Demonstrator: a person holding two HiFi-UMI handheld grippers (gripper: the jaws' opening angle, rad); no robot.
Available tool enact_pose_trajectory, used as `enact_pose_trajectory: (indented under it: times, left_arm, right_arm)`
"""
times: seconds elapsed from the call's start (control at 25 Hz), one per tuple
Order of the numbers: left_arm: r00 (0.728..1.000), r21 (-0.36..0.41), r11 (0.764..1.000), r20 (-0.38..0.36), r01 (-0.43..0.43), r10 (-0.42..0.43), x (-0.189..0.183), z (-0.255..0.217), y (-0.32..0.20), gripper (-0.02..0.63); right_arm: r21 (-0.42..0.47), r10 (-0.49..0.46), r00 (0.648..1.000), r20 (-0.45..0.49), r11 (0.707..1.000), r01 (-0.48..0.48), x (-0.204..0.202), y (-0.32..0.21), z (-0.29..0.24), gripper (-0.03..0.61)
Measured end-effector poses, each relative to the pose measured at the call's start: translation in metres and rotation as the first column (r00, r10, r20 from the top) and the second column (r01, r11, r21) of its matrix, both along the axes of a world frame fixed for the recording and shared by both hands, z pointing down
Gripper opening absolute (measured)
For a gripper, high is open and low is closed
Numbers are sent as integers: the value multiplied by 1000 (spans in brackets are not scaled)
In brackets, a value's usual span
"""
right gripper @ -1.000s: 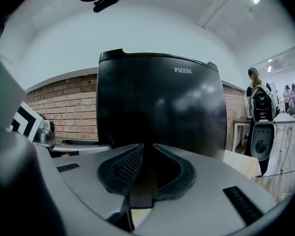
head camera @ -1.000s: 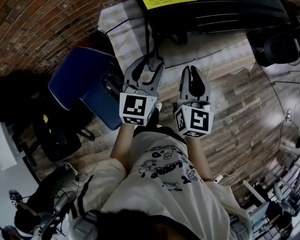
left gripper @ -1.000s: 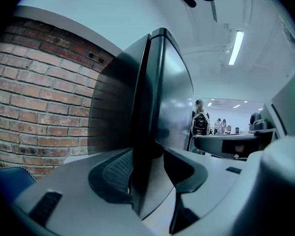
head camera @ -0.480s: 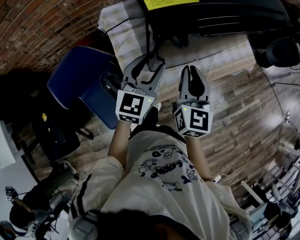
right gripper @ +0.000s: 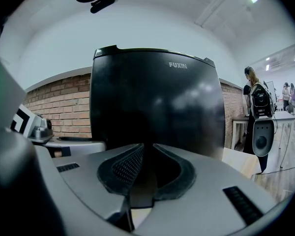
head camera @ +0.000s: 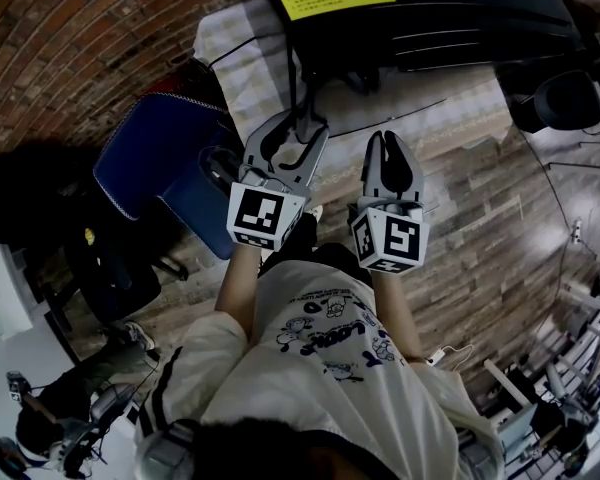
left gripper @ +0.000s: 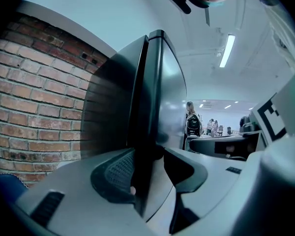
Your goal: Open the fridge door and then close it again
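- Left hand-held gripper (head camera: 301, 124): jaws pinching the edge of the black fridge door (left gripper: 169, 102).
- Right hand-held gripper (head camera: 389, 140): jaws pressed together, empty, facing the door's front.
- Fridge (head camera: 430, 13): beside the brick wall (left gripper: 34, 97).

Red brick wall (head camera: 90, 48) runs along the left side, with plain white wall (right gripper: 152, 28) above it. Floor (head camera: 500, 238) is grey wood plank, and a pale mat (head camera: 242, 63) lies near the brick. A blue padded chair (head camera: 155, 163) stands by the brick wall and a black office chair (head camera: 565, 98) at far right. Ceiling strip light (left gripper: 227, 49) is lit. A white table (right gripper: 290, 116) stands in the open room beyond.
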State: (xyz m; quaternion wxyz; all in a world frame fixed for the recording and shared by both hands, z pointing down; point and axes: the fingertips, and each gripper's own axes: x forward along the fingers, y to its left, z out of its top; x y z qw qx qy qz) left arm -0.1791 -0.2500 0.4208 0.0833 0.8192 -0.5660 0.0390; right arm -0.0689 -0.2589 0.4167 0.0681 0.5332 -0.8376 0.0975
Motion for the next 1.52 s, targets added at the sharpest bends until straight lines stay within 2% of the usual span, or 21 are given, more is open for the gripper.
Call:
enact_pose_trajectory:
  times: [0.44, 1.28, 1.52]
  left_arm:
    - [999, -3, 999, 15, -42, 42, 0, 0, 2, 178]
    - [999, -14, 999, 36, 30, -29, 3, 0, 2, 184]
    - [1000, -3, 1000, 24, -8, 8, 21, 0, 25, 175]
  right_arm:
    - [6, -10, 1000, 10, 1000, 10, 0, 3, -1, 67]
    - [18, -65, 998, 17, 998, 65, 14, 18, -10, 67]
    - [15, -74, 997, 27, 997, 74, 16, 21, -8, 67]
